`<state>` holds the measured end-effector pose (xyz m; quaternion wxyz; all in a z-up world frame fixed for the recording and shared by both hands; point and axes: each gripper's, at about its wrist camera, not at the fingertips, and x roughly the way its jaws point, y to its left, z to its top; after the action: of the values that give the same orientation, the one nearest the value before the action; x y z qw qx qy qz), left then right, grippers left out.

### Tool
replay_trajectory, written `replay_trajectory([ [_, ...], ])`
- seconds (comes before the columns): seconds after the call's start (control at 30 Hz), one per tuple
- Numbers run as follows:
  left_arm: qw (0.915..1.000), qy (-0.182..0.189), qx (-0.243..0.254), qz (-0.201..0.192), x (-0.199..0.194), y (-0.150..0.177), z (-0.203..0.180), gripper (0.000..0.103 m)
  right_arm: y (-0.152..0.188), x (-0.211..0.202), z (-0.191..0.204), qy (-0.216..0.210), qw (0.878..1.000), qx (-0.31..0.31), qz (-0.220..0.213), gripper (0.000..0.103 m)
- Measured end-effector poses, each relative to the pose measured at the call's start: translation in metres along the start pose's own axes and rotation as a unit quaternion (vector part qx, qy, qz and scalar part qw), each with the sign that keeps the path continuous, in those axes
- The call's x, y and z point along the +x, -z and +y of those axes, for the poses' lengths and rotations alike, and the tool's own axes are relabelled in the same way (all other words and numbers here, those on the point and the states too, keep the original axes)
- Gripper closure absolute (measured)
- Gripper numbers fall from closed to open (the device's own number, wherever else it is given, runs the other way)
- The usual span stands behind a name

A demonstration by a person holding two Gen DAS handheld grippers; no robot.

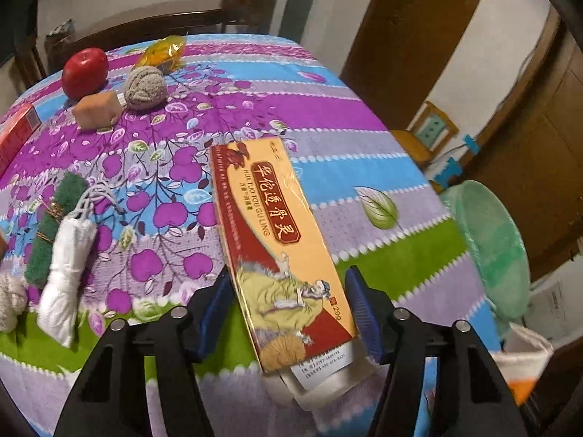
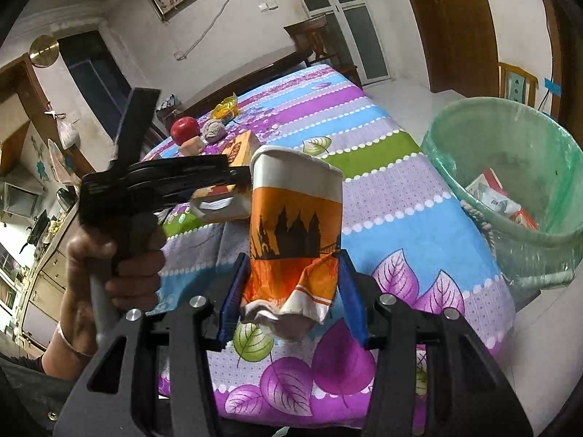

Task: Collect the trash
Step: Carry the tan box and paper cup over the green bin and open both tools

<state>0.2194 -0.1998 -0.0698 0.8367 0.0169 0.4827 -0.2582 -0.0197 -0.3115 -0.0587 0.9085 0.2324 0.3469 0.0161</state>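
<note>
My left gripper (image 1: 289, 291) is shut on a long yellow and red ointment box (image 1: 277, 244) and holds it above the table. In the right wrist view the left gripper (image 2: 240, 178) shows side-on with the box (image 2: 218, 204) in it. My right gripper (image 2: 291, 280) is shut on a crumpled orange and white paper cup (image 2: 295, 229), held above the table's near edge. A green-lined trash bin (image 2: 510, 189) stands to the right of the table with packets inside; it also shows in the left wrist view (image 1: 492, 244).
On the flowered tablecloth (image 1: 255, 109) lie a red apple (image 1: 85, 71), an orange block (image 1: 96, 111), a grey yarn ball (image 1: 145, 87), a yellow wrapper (image 1: 162, 51), a green cloth roll (image 1: 54, 229), a white plastic roll (image 1: 67, 276) and a red box (image 1: 14, 134). Wooden chairs stand behind.
</note>
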Motion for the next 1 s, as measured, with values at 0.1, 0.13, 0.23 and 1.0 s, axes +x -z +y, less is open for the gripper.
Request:
replay_trajectory([
  [0.1,0.9997,0.024,0.001,0.007,-0.019,-0.004,0.0,0.046,-0.006,-0.004,0.002,0.004,1.0,-0.008,-0.009,0.057],
  [0.13,0.9995,0.029,0.004,0.007,-0.026,-0.006,-0.001,0.047,-0.008,-0.005,0.002,0.006,1.0,-0.011,-0.012,0.057],
  [0.23,0.9984,0.051,0.024,-0.009,-0.052,-0.012,-0.011,0.048,-0.015,-0.007,-0.001,0.016,1.0,-0.014,-0.021,0.057],
  [1.0,0.9739,0.176,0.14,-0.029,-0.082,-0.031,-0.144,0.081,-0.073,-0.1,-0.098,0.113,0.99,0.029,-0.079,0.057],
])
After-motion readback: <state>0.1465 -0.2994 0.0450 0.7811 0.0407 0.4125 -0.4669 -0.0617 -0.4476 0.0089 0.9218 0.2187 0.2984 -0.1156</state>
